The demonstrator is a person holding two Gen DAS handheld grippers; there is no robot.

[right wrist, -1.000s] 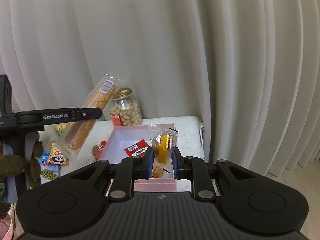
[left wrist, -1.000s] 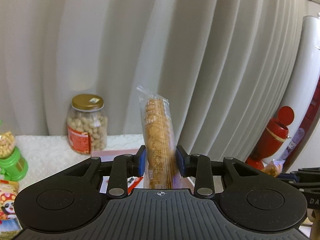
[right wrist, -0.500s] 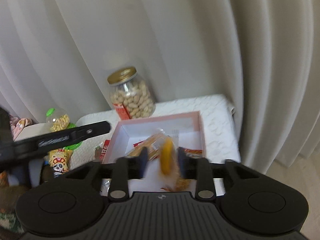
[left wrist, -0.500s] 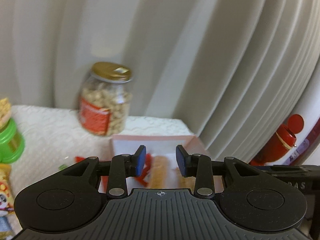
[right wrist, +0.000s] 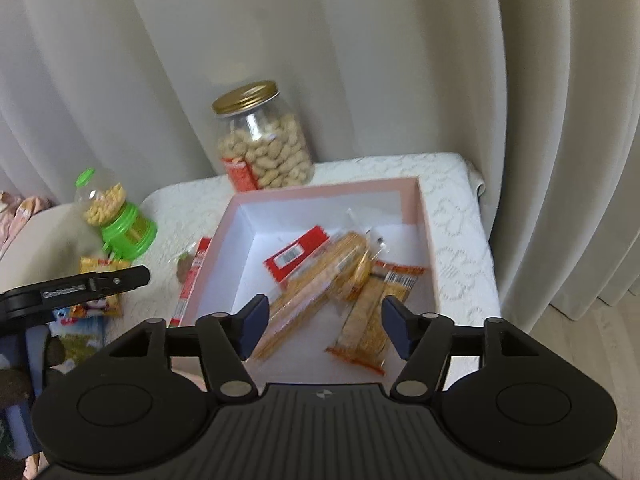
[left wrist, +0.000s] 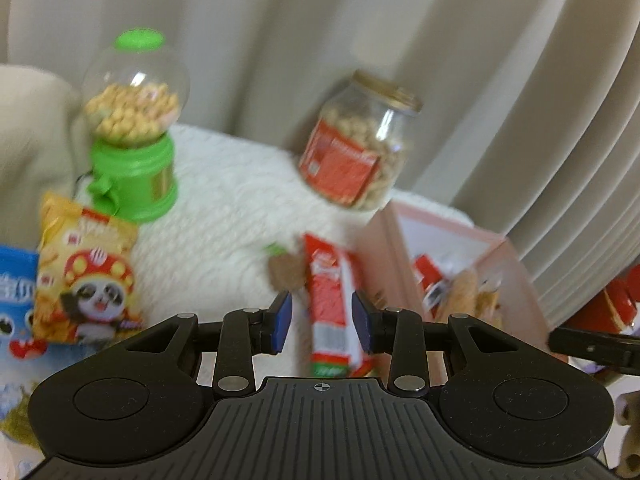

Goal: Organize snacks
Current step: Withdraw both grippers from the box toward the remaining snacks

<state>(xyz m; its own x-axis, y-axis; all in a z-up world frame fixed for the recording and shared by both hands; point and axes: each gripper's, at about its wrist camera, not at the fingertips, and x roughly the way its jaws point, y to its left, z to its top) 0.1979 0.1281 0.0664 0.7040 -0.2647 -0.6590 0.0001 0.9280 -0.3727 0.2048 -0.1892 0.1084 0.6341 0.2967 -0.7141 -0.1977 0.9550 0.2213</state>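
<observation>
1. The counter point(right wrist: 452, 200) wears a white, lace-patterned cloth, and pale pleated curtains point(right wrist: 400, 60) hang close behind it and round its right side.
2. A strip of light wood floor point(right wrist: 600, 360) shows at 4 o'clock in the right wrist view.
3. A pink box point(right wrist: 424, 220) with a white inside sits mid-counter; in it lie a red pack point(right wrist: 296, 252), a long biscuit sleeve point(right wrist: 312, 292) and orange-edged packets point(right wrist: 372, 320).
4. A peanut jar point(right wrist: 264, 140) with a gold lid stands at 12 o'clock behind the box, against the curtain.
5. A green candy dispenser point(right wrist: 120, 216) stands at 9 o'clock from the box, near the counter's left edge.
6. A red stick pack point(left wrist: 332, 304) lies on the cloth just beside the box's left wall.
7. A panda bag point(left wrist: 84, 276) and a blue bag point(left wrist: 12, 300) lie at 8 o'clock in the blurred left wrist view.
8. The right tool point(right wrist: 324, 328) hangs over the box, its jaws having just been opening, now wide, nothing pressed between them.
9. The left tool point(left wrist: 322, 320) is narrowly parted and empty; the stick pack shows between its jaws, lying beyond them.
</observation>
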